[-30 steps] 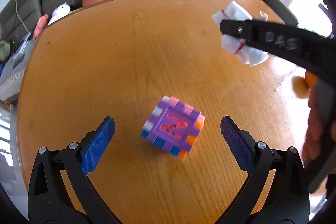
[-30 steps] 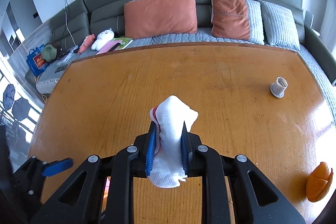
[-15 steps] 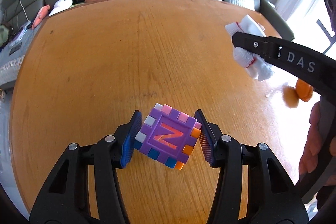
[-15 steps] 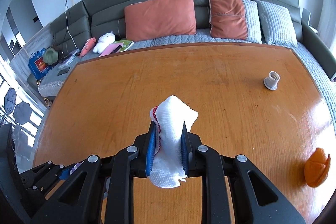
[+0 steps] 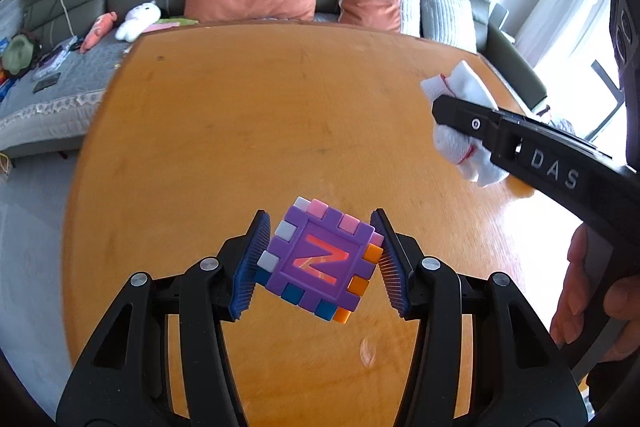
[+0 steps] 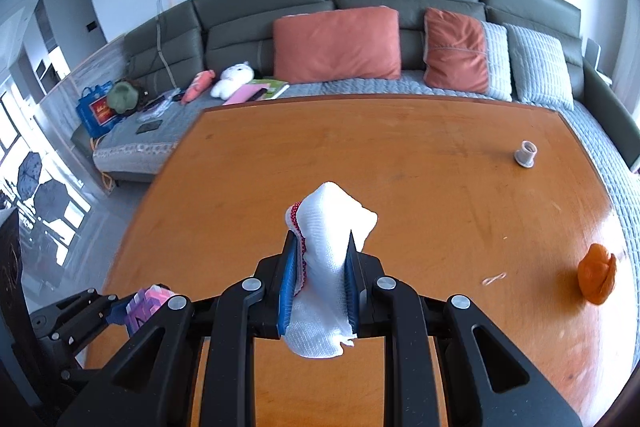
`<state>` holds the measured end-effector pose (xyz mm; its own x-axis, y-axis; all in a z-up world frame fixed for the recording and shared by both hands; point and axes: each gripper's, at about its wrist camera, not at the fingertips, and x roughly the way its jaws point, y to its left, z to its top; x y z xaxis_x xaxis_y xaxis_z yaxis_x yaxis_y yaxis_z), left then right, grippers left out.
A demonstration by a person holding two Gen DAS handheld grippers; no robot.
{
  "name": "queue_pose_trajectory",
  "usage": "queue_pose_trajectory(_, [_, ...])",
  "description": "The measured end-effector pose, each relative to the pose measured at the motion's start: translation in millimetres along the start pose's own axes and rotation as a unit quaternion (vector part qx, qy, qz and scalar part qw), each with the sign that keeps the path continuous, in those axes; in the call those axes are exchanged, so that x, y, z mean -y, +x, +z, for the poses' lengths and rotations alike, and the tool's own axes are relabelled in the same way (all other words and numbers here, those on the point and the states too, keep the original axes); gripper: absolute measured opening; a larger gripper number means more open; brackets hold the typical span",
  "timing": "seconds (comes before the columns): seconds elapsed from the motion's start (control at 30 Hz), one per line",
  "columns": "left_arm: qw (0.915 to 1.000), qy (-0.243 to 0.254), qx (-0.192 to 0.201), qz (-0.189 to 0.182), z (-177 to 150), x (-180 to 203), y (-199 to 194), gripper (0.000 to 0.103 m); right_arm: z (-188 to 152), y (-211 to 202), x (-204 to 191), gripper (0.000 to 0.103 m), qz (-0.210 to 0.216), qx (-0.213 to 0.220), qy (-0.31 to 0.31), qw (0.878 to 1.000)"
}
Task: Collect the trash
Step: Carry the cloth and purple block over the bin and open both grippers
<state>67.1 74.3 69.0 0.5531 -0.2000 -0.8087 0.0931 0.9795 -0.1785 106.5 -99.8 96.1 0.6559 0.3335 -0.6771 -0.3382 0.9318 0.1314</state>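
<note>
A purple foam puzzle cube [image 5: 320, 261] with a red letter on its face and pink, blue and orange tabs hangs tilted above the wooden table [image 5: 248, 131], with my left gripper [image 5: 320, 259] shut on its sides. The cube [image 6: 146, 307] also peeks out at the lower left of the right wrist view. My right gripper [image 6: 320, 279] is shut on a white mesh sock with red trim [image 6: 326, 247], lifted off the table. That right gripper [image 5: 460, 115] with the sock [image 5: 460, 147] shows at the right of the left wrist view.
An orange peel [image 6: 596, 277] lies near the table's right edge, with a small scrap [image 6: 494, 279] to its left. A small pale cup [image 6: 526, 153] stands at the far right. A grey sofa [image 6: 360, 39] with cushions and toys runs behind the table. A hand [image 5: 588, 307] holds the right gripper.
My left gripper has closed on the cube, which stood free on the table, and lifted it. Both grippers have pulled back and risen; the table looks farther away.
</note>
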Motion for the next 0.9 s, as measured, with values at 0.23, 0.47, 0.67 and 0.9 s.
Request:
queue_pose_trajectory(0.23, [0.9998,-0.015,0.012,0.011,-25.8,-40.7,-43.1,0.051,-15.6,-17.2,-68.3,0.022,0.030,0.004,-0.023,0.999])
queue_pose_trajectory(0.47, [0.9978,-0.054,0.019,0.032,-60.6,-102.8,-78.2,0.051,-33.4,-18.2,-152.7,0.022,0.074,-0.007,-0.066,0.995])
queue_pose_trajectory(0.67, [0.9921,-0.099,0.032,0.070,-94.3,-165.8,-112.7,0.051,-44.4,-10.6,-233.8,0.022,0.118,-0.018,-0.109,0.987])
queue_pose_trajectory(0.9, [0.9780,-0.165,0.038,0.121,-135.7,-236.3,-147.4,0.051,-59.4,-0.9,-322.1,0.022,0.169,-0.036,-0.160,0.972])
